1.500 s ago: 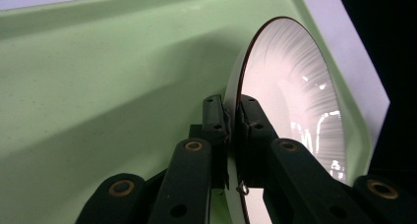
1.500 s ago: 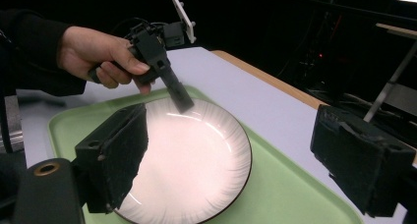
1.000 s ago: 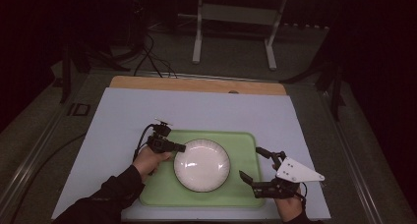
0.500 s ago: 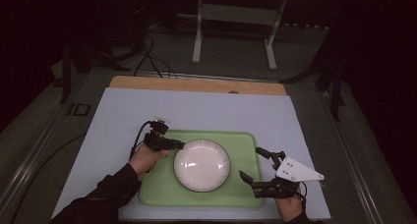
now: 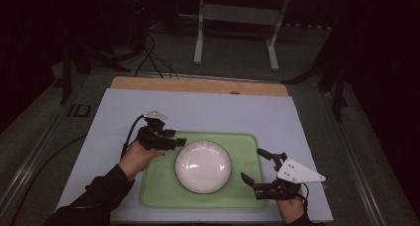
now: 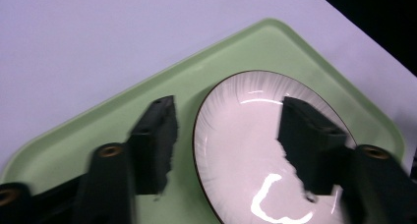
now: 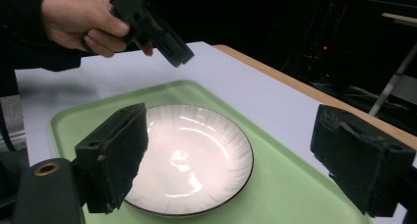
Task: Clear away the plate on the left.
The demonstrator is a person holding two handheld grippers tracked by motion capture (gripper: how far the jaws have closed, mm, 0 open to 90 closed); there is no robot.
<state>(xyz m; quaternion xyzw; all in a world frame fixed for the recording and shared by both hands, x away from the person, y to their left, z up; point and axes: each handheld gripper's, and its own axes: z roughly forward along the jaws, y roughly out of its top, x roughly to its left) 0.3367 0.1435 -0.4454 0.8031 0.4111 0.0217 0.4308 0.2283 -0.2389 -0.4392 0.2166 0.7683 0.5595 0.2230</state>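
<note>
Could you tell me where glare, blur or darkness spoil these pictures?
High view: the surroundings beyond the pale lavender table mat are nearly black. Left gripper view: bright glare streaks on the round white ceramic plate, and the black fingers of the left gripper look soft and smeared. Right gripper view: mild sheen on the plate; the right gripper close to the lens is soft, the background dark.

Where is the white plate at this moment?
In the high view the white plate lies in the middle of the green tray, at the near side of the table, between the left gripper and the right gripper.
</note>
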